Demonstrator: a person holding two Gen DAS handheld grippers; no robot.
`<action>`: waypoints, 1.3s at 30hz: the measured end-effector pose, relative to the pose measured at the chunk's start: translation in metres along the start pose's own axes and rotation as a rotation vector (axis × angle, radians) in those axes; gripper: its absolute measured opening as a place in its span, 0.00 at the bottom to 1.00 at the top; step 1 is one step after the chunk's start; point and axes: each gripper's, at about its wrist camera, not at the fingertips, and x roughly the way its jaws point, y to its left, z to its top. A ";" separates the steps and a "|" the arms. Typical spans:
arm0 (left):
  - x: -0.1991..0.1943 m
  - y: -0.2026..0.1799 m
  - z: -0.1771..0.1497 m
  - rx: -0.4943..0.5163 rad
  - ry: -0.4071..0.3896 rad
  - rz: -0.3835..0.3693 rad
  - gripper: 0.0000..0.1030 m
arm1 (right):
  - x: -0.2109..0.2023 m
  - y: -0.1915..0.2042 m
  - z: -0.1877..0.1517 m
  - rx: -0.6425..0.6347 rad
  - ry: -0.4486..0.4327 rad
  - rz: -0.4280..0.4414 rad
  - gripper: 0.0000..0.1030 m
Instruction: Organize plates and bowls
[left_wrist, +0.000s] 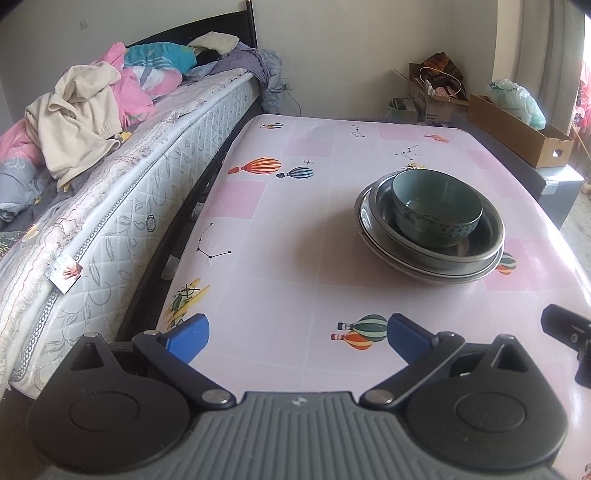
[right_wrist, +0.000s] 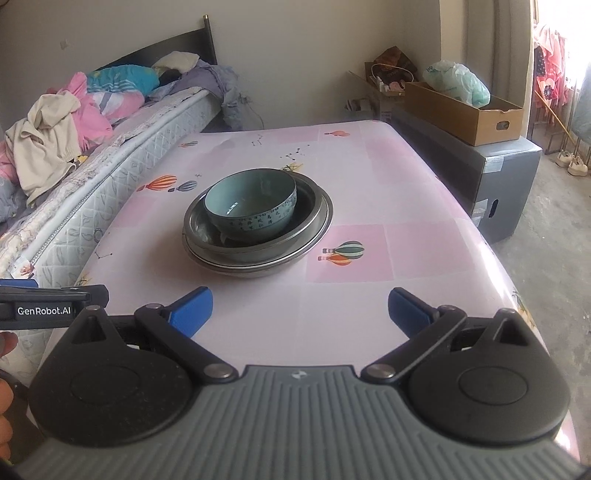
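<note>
Your teal bowl (right_wrist: 251, 206) sits inside a metal basin (right_wrist: 314, 218), which is nested in a second metal dish whose rim (right_wrist: 258, 271) shows just beneath it. The stack rests on the table (right_wrist: 369, 321), roughly in the middle of its pink balloon-print cloth.

Your left gripper (left_wrist: 297, 338) hovers over the table's near edge, well short of the stack, which lies ahead and to its right. Its blue fingers (left_wrist: 188, 338) are spread wide and grip nothing. Your right gripper (right_wrist: 300, 310) is likewise spread wide and empty, with the stack ahead and slightly to its left, and nothing between either gripper and the bowl.

In the right wrist view your left gripper's body shows at the left edge, beside the stack's near-left side.

Left of the table, just beside it, runs a bed (left_wrist: 122, 206) heaped with clothes (left_wrist: 81, 118). Beyond the table's far right corner stands a cardboard box (right_wrist: 469, 114) holding a plastic bag (right_wrist: 458, 83), on a grey carton (right_wrist: 491, 184).
</note>
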 end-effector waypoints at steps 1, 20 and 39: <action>0.000 0.000 0.000 -0.001 0.000 -0.002 1.00 | 0.001 0.000 0.000 -0.001 0.001 -0.003 0.99; 0.002 0.000 0.001 0.000 0.018 -0.018 1.00 | 0.009 0.002 0.001 0.012 0.023 0.003 0.99; 0.000 -0.003 -0.002 0.001 0.020 -0.038 1.00 | 0.004 0.007 0.001 -0.003 0.022 0.005 0.99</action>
